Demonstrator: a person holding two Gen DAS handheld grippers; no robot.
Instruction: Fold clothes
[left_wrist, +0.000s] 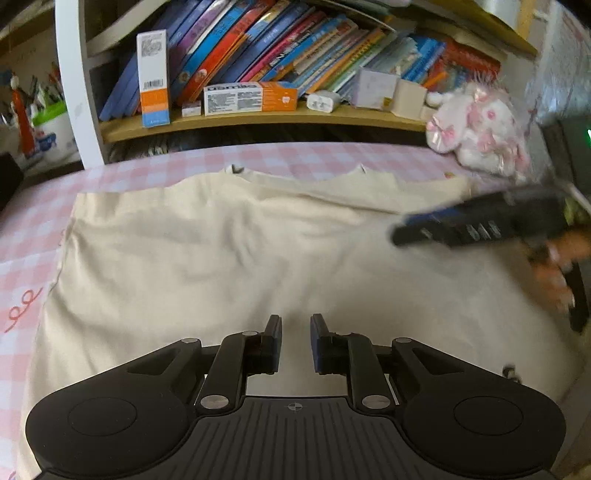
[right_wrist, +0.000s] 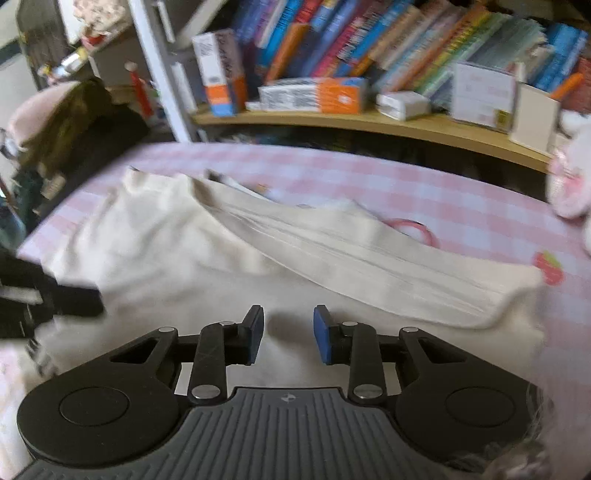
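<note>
My left gripper (left_wrist: 295, 341) hovers over the near part of the cream garment (left_wrist: 207, 258), its fingers apart and holding nothing. My right gripper (right_wrist: 288, 334) hangs over the same garment (right_wrist: 177, 266), fingers likewise apart and empty. In the left wrist view the right gripper (left_wrist: 480, 225) shows blurred at the garment's right side, a hand (left_wrist: 557, 266) behind it.

The garment lies spread on the pink checked bed cover (left_wrist: 33, 229). One long part of it lies turned over on the body, with a raised fold ridge (right_wrist: 332, 254) running diagonally; whether that is a fold in progress or a loose lay, I cannot tell.

Risks, as I judge them:
- A pinch that takes only the top layer would drag it off the lower one and skew the fold.
- Soft creases across the middle could get locked in if folded over.
- A wide sweep at the far right could knock the plush toy (left_wrist: 480, 133).

Count: grippers, two; garments, one; plush toys, one; orange-and-white boxes on the shelf (left_wrist: 258, 123), two; books behind them, too many to count.
</note>
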